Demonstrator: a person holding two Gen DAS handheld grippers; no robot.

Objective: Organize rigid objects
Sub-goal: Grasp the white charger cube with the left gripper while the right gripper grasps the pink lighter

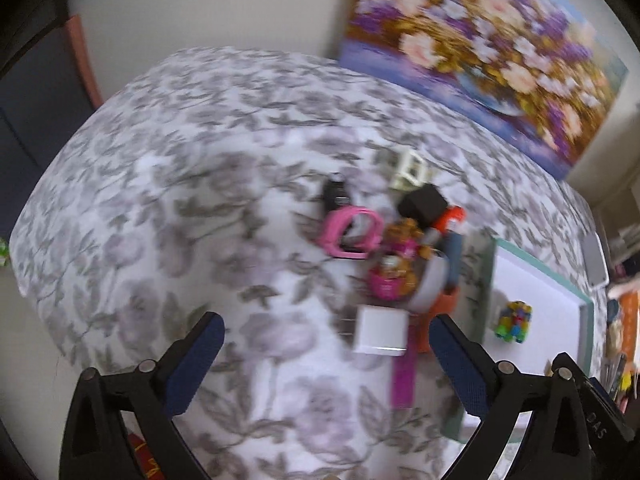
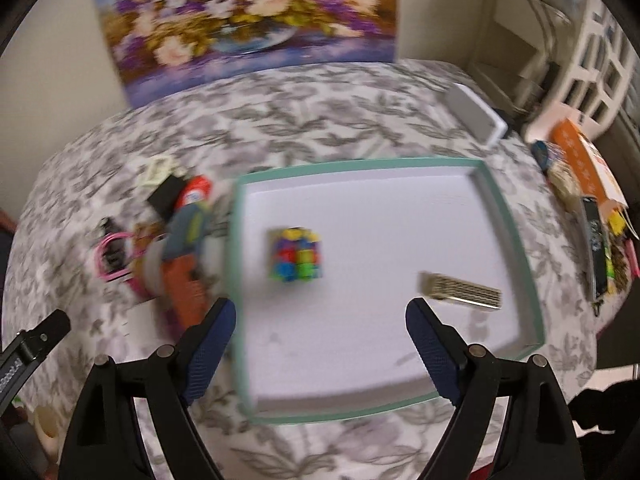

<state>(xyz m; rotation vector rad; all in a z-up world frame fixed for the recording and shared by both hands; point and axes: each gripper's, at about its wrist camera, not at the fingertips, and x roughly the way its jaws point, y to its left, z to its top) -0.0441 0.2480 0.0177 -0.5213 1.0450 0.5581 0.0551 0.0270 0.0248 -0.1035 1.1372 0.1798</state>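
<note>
Grey-and-white floral cloth (image 2: pixel 320 120) covers the counter, and a flower painting (image 2: pixel 248 20) leans on the wall behind it. On this cloth I see the shallow white tray with a mint-green rim (image 2: pixel 516 248). Inside it stands a multicoloured puzzle cube (image 2: pixel 297 255), left of the middle, and a flat gold perforated piece (image 2: pixel 460 291) lies near the tray's right wall, well apart from the cube.

Just beside the tray's left wall is the pile of loose things: a pink plastic ring-shaped strap (image 1: pixel 350 232), a black cube-shaped block (image 1: pixel 424 202), a small white square box (image 1: pixel 382 331), a magenta flat strip (image 1: pixel 402 380), and an orange piece (image 2: pixel 186 288). The frames are blurred, so I cannot name more of them.

My right gripper (image 2: pixel 322 344) hovers over the near part of the tray, jaws spread wide and holding nothing. My left gripper (image 1: pixel 326 360) hangs above the cloth near the white box, jaws also wide apart and empty.
</note>
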